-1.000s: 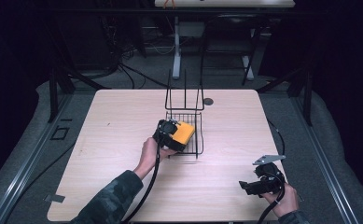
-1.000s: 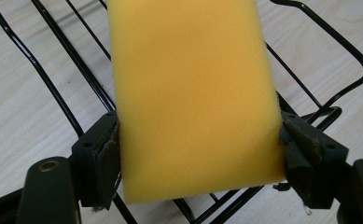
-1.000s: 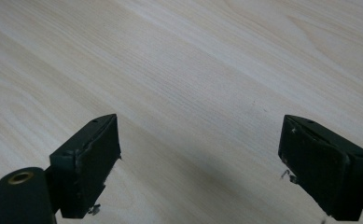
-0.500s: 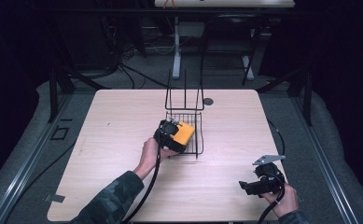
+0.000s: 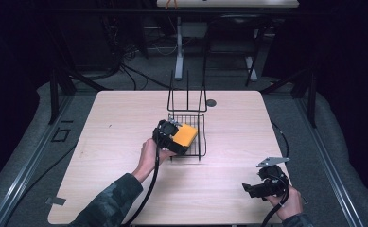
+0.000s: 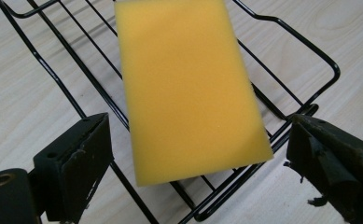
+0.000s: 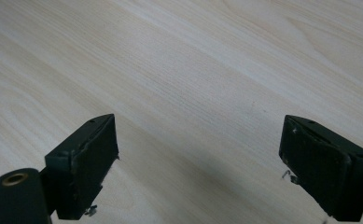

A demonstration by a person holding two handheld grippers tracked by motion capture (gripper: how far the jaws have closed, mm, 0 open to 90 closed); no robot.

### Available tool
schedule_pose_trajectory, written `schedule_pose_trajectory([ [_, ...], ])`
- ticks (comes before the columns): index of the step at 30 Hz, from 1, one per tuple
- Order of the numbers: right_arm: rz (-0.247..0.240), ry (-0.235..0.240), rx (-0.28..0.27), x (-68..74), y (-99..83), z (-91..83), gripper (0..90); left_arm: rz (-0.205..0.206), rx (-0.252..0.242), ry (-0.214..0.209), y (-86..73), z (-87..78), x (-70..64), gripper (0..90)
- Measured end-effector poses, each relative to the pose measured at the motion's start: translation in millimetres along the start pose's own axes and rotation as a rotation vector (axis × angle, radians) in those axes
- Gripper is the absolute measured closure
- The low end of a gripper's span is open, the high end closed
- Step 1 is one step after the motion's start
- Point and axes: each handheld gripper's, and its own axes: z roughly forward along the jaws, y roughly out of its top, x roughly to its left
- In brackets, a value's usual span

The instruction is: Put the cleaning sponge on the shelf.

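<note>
One yellow sponge (image 6: 188, 88) lies in the wire rack (image 6: 310, 60), left gripper (image 6: 198, 158) spread wide around its near end; soft, light, best pinched across its long edges. Right gripper (image 7: 198, 163) gapes empty over the table (image 7: 193, 70).

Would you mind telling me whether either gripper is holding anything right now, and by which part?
Nothing is held. The left gripper is open with the yellow sponge lying free in the wire basket; the right gripper is open.

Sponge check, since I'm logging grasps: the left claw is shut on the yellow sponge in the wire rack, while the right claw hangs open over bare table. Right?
Not quite. The left claw is open, its jaws standing apart on either side of the sponge without touching it, as the left gripper view shows. The sponge does lie in the rack, and the right claw is open over bare table.
</note>
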Motion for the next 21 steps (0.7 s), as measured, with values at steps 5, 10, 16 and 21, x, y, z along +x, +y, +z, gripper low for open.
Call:
schedule_pose_trajectory([
  [5,-0.002,-0.002,0.002,0.4,-0.1,0.3,10.9,0.010,-0.013,-0.005,-3.3,-10.8,2.2,6.5],
  [10,-0.004,-0.007,0.004,1.0,-0.1,0.3,10.9,0.018,-0.031,0.000,-7.8,-23.1,4.2,6.6],
  [16,-0.005,-0.006,0.019,0.8,0.0,0.7,10.9,0.031,-0.046,0.011,-17.1,-38.9,8.7,4.6],
  [21,-0.008,-0.006,0.016,1.6,-0.1,1.3,10.9,0.037,-0.054,0.031,-27.4,-50.5,11.7,2.1],
])
